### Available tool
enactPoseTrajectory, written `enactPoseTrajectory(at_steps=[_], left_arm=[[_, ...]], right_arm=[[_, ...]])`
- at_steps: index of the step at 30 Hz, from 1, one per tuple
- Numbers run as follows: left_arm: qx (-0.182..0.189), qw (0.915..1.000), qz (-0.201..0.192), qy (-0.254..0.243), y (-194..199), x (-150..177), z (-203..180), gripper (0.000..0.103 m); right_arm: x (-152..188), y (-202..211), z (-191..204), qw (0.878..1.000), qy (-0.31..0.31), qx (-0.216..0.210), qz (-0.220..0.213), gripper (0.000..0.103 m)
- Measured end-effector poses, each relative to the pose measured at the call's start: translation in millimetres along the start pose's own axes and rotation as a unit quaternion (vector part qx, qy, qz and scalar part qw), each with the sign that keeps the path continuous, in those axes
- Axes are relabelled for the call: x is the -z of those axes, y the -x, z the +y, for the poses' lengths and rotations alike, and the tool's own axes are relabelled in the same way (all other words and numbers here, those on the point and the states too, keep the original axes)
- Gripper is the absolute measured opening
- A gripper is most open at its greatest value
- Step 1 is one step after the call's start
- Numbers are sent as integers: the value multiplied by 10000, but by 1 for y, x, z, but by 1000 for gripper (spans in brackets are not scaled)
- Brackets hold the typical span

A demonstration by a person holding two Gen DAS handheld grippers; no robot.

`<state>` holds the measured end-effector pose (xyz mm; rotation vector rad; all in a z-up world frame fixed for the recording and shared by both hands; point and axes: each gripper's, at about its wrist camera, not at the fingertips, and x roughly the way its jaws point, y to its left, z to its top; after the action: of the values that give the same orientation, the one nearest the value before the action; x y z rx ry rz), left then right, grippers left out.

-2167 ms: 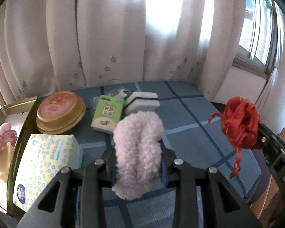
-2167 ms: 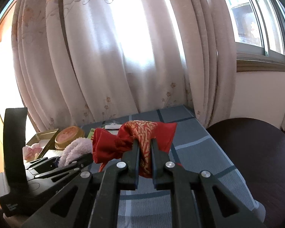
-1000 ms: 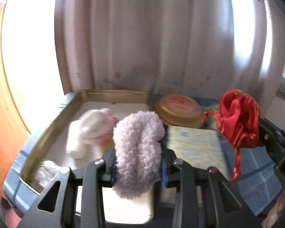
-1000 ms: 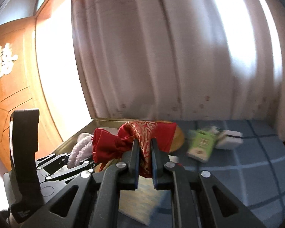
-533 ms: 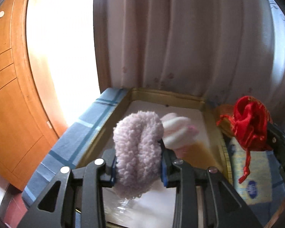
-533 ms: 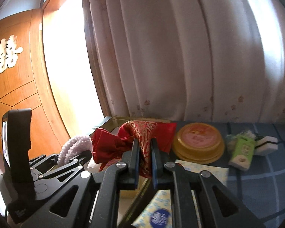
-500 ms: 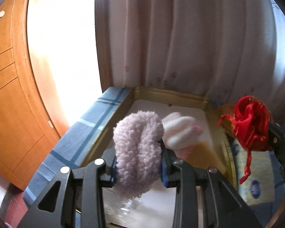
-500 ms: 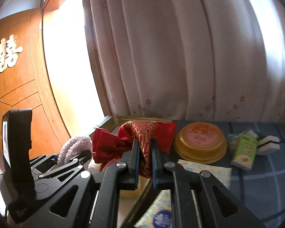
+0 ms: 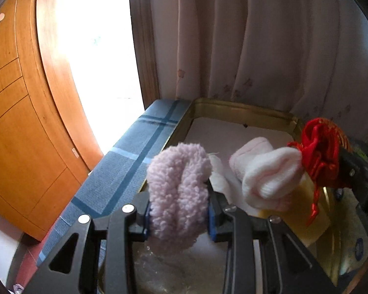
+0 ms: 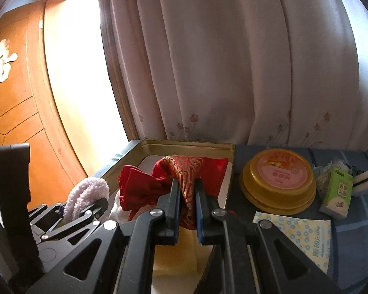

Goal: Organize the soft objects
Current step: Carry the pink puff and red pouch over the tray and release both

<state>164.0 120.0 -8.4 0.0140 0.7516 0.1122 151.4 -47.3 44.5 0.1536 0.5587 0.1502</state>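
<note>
The left gripper [image 9: 179, 216] is clamped on a fluffy lilac scrunchie [image 9: 177, 196], held above the near left part of the gold tray [image 9: 245, 109]. Just to its right in the tray lies a pink-and-white sock bundle [image 9: 265, 176] on a yellowish cloth [image 9: 304, 218]. Further right, the right gripper [image 10: 186, 216] has its jaws squeezed together on a red pouch [image 10: 184, 178], which hangs over the tray's right half.

The step in hand looks like setting both soft things down inside the tray. To do it well, each piece should be lowered until it rests on the white lining before the jaws part, so nothing bounces over the rim. The scrunchie is best placed in the bare near-left patch, clear of the socks. The pouch should go down beside the socks, not on top, its dangling cord kept inside the rim. Outside the tray, to the right, sit a round gold tin [image 10: 278, 183], a tissue pack [image 10: 299, 235] and a green box [image 10: 336, 193].
</note>
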Motion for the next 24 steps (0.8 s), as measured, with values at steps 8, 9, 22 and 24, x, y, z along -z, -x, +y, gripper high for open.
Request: enactPoseTrajectory(at_steps=[8,9,22,24], left_arm=[[-91,9998,59,-145,0,0,-3,32],[-123,9998,65,-157,-1,0,-4,33],[-144,9989,81,-438,-1,-4,-18,101],[-518,9975,-51,-482,4,-4,-19,103]], right_arm=[[-22,-9,0,9995,-207,149,207,11],[-24,-11,2,9994,-178,183,233,11],[-23,-22,-1,9964,-523,-504,443,46],[-24,-11,-5,9959,-654,-577,222,47]])
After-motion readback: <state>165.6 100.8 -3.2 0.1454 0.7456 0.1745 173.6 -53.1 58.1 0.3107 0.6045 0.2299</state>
